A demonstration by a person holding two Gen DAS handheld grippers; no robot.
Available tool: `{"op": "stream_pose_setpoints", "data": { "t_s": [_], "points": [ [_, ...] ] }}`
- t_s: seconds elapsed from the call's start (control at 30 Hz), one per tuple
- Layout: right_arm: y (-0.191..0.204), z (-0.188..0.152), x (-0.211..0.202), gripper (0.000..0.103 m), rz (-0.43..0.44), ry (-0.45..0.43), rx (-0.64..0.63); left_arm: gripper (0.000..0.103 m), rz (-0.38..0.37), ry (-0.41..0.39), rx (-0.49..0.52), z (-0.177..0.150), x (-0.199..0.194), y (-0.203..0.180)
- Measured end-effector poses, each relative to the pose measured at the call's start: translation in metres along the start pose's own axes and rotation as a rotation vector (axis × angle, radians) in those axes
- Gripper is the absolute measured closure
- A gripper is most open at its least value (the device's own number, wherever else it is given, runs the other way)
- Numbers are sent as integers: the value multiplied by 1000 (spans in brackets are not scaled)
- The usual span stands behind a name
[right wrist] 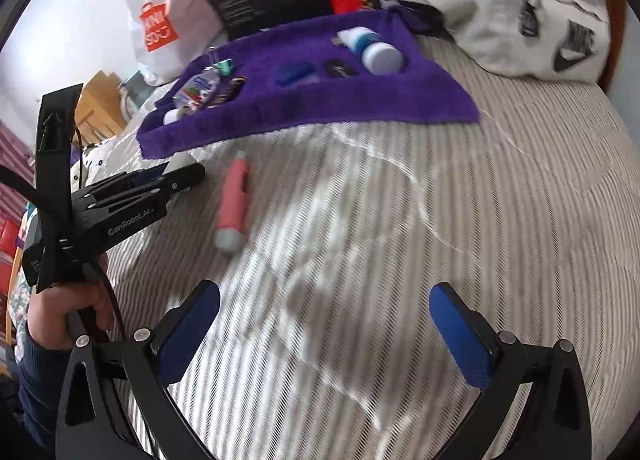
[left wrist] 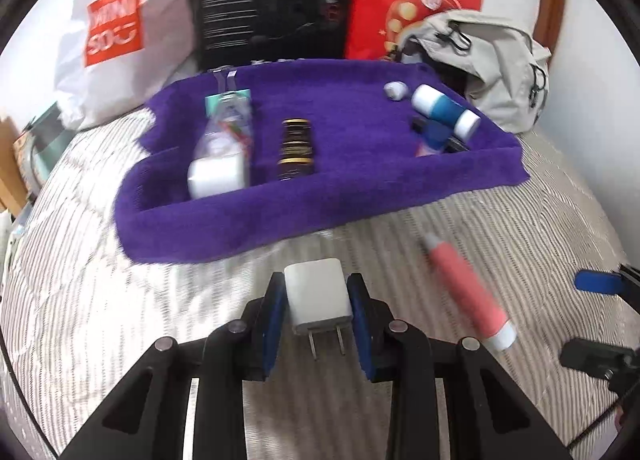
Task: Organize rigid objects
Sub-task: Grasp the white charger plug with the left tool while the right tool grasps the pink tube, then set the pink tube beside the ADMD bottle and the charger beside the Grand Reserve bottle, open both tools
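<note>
On the left side of the bed (left wrist: 100, 300), the left gripper (left wrist: 318, 310) had its jaws clamped on a white plug charger (left wrist: 318, 296). The two blue pads (left wrist: 274, 312) pressed on the charger's flat sides, and its metal prongs pointed back toward the camera. The charger sat just in front of the near edge of the purple towel (left wrist: 320, 203), close to the striped bed cover.

The job looked like putting loose hard things onto the towel in a row. A clear bottle with a white cap (left wrist: 222, 147) and a small dark jar (left wrist: 296, 147) already lay on the towel's left half. So the good way to do this step was to lift the charger straight up, keep it level, carry it over the towel's near edge, and set it down in the bare spot right of the dark jar. The squeeze should stay firm, since the charger is smooth and could slip.

Further right, a pink tube (left wrist: 466, 292) lay on the bed cover, not yet on the towel. At the right, the right gripper (right wrist: 324, 336) hung over bare bed cover with its jaws wide apart and nothing between them. It could go for the pink tube next.
</note>
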State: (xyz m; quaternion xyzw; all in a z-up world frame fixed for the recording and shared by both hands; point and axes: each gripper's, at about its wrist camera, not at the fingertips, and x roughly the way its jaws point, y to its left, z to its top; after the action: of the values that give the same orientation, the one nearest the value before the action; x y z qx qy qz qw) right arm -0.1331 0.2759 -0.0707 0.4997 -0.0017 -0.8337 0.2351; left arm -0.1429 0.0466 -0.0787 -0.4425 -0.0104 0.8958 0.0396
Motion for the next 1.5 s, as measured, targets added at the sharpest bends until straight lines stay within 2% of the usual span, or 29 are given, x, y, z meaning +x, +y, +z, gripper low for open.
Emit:
{"op": "stream_pose_setpoints", "data": {
  "t_s": [0.17, 0.33, 0.4, 0.47, 0.57, 0.7, 0.8, 0.93, 1.03, 1.13, 1.23, 1.5],
  "points": [
    [27, 14, 20, 6, 0, -46, -74, 73, 34, 11, -38, -5, -8, 27],
    [49, 24, 41, 15, -3, -34, -134, 73, 21, 18, -62, -9, -13, 42],
    [57, 26, 46, 17, -32, -45, -161, 73, 21, 16, -70, -11, -15, 45],
    [63, 27, 49, 29, -60, -63, -181, 73, 11, 17, -79, -11, -16, 48],
    [71, 26, 54, 34, -120, -76, -222, 73, 5, 15, -82, -12, -15, 48],
    [74, 27, 56, 41, -124, -89, -230, 73, -1, 19, -79, -11, -15, 48],
    [74, 29, 56, 52, -118, -93, -237, 73, -11, 24, -81, -11, -16, 49],
    [75, 32, 55, 77, -119, -86, -246, 73, -16, 24, -86, -12, -16, 50],
    [79, 31, 56, 86, -109, -86, -267, 73, -21, 24, -87, -12, -16, 51],
    [78, 32, 55, 86, -100, -83, -268, 73, -33, 23, -91, -12, -17, 53],
    [69, 36, 53, 86, -46, -60, -222, 73, -47, 20, -104, -11, -19, 55],
    [56, 33, 44, 86, -36, -52, -211, 73, -68, 1, -119, 4, -33, 61]
  ]
}}
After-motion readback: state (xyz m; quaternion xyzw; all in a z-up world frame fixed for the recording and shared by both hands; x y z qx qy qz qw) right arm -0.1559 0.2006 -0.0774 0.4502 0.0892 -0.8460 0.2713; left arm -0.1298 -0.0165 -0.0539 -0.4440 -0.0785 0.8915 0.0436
